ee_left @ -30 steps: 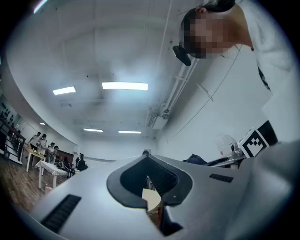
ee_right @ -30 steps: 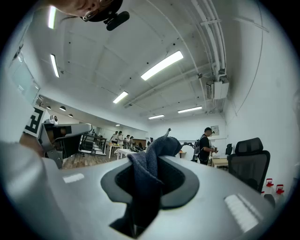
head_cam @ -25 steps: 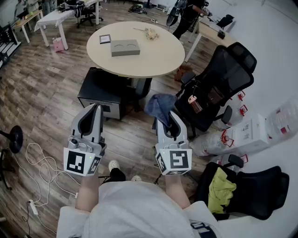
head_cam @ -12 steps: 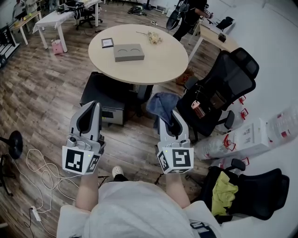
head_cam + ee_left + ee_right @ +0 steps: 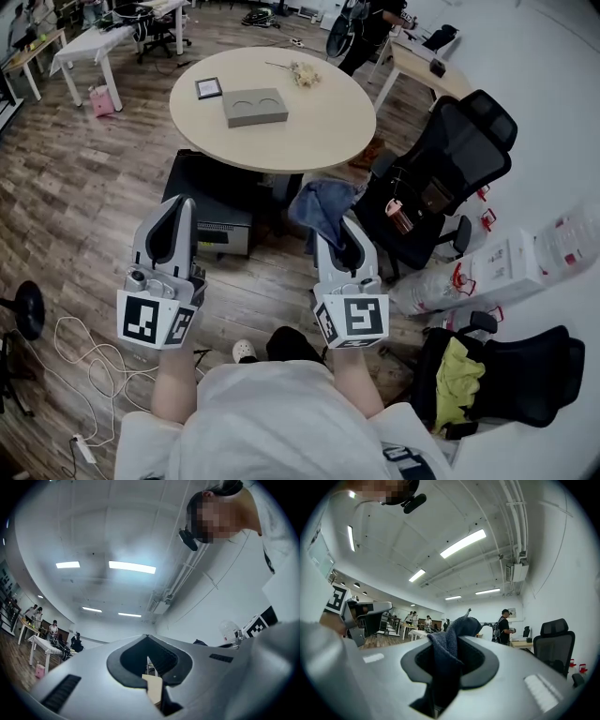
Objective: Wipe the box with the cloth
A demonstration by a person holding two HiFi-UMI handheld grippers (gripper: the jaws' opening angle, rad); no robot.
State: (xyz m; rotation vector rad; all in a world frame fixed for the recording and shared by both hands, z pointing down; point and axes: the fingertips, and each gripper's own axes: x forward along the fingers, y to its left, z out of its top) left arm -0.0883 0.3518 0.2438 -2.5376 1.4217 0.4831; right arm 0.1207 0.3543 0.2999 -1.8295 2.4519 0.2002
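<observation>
The grey box (image 5: 255, 106), flat with two round hollows, lies on the round beige table (image 5: 309, 131) ahead of me. A dark blue cloth (image 5: 323, 208) hangs bunched from my right gripper (image 5: 339, 232), which is shut on it; in the right gripper view the cloth (image 5: 445, 653) fills the gap of the right gripper (image 5: 447, 641). My left gripper (image 5: 178, 211) is held beside it at the same height, shut with nothing in it, and in the left gripper view only a thin slit shows at the left gripper (image 5: 147, 660). Both grippers point toward the table, well short of the box.
A small framed picture (image 5: 208, 88) and dried flowers (image 5: 303, 73) share the table. A black cabinet (image 5: 206, 202) stands under its near edge. A black office chair (image 5: 450, 178) is at the right, a second chair (image 5: 525, 389) with a yellow cloth nearer. White cables (image 5: 84, 347) lie on the floor at left.
The head view has shifted a little and my left gripper sits slightly further left. The right gripper still holds the cloth; the box has not moved.
</observation>
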